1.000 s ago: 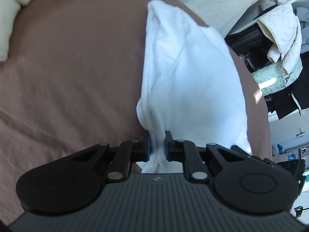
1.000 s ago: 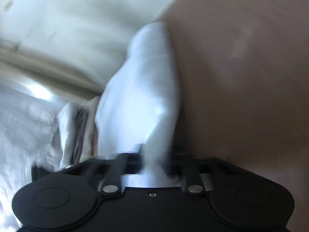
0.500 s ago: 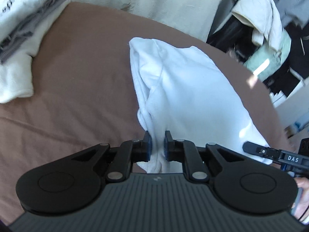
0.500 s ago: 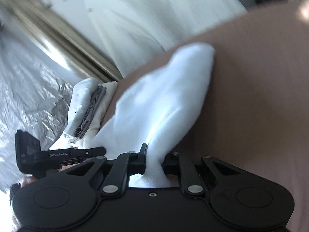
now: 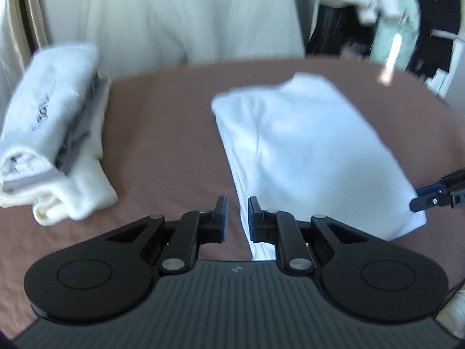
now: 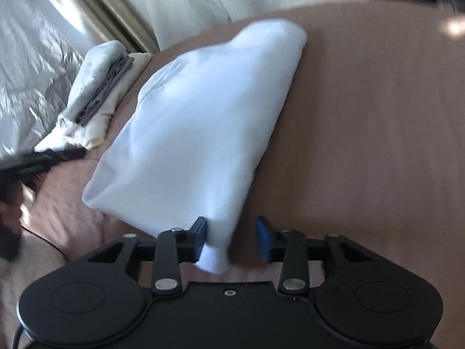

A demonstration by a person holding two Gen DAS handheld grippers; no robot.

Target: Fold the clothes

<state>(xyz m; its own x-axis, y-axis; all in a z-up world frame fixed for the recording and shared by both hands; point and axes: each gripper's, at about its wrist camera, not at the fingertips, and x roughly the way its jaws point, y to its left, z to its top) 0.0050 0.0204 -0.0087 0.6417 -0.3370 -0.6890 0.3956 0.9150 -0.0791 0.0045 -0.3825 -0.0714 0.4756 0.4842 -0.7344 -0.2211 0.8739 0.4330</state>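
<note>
Both our grippers have let go: left gripper (image 5: 235,218) and right gripper (image 6: 231,240) now stand spread, the folded white garment (image 5: 308,151) lying flat on the brown sheet (image 5: 162,133). Grey lettering on the folded stack (image 5: 49,133) nearby is too blurred to read

blur: we see both views smeared | lettering on the folded stack (image 5: 49,133) too soft to read | dark clutter (image 5: 407,14) top right, perhaps hung clothes | white garment (image 5: 308,151) near corner hidden behind the left gripper (image 5: 235,218) | right gripper (image 5: 438,195) cut off by the frame edge
</note>
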